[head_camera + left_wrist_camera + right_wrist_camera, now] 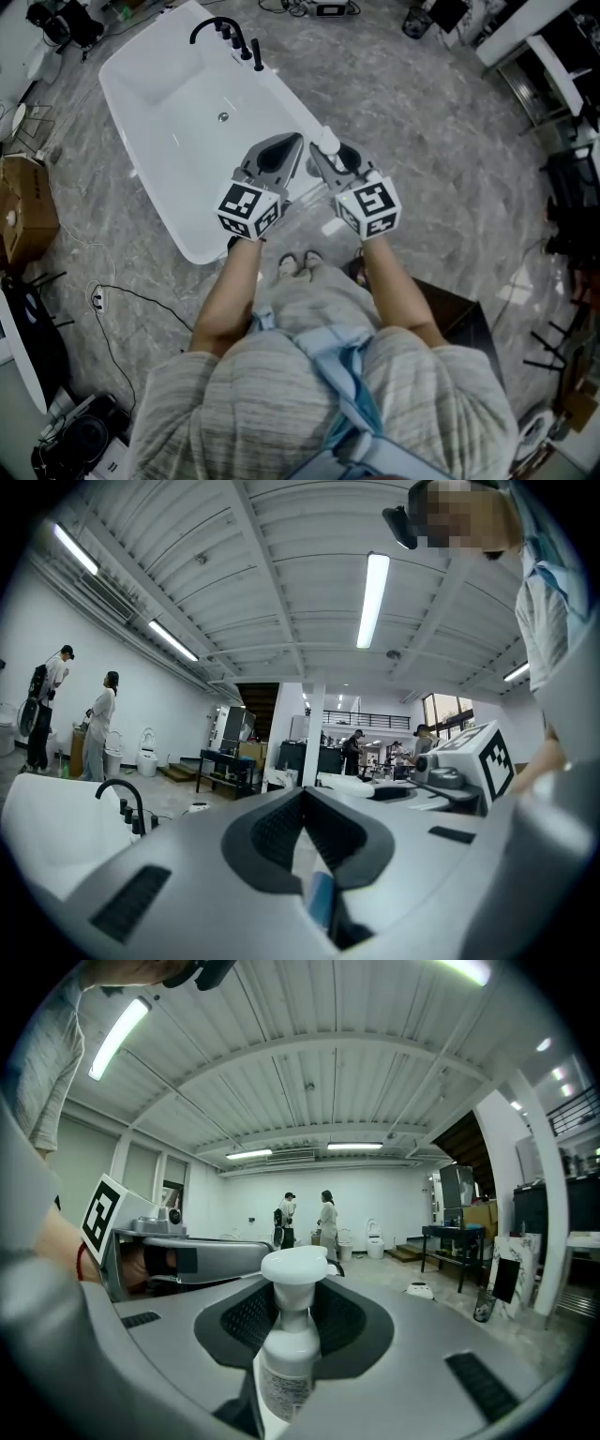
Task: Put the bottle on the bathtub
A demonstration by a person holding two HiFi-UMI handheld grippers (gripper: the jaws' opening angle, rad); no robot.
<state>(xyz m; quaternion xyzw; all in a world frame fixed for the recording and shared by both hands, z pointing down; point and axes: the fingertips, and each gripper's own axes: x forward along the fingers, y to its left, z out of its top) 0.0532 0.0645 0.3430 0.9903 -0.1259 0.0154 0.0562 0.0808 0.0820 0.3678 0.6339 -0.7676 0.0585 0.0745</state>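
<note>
Evidently the right tool (298, 1283) clamps the white pump bottle (291, 1335) upright below its pump head, so it can be stood straight down; it hangs by the bathtub (173, 216) rim, not yet set down; the left tool (292, 143), closed and empty, idles alongside.

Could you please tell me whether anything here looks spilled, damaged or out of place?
Nothing stands out. The white plastic pump bottle sits upright in the right claw, pump head in place, and the white freestanding bathtub looks clean and undamaged. Only a loose black cable trails over the grey floor beside it.
</note>
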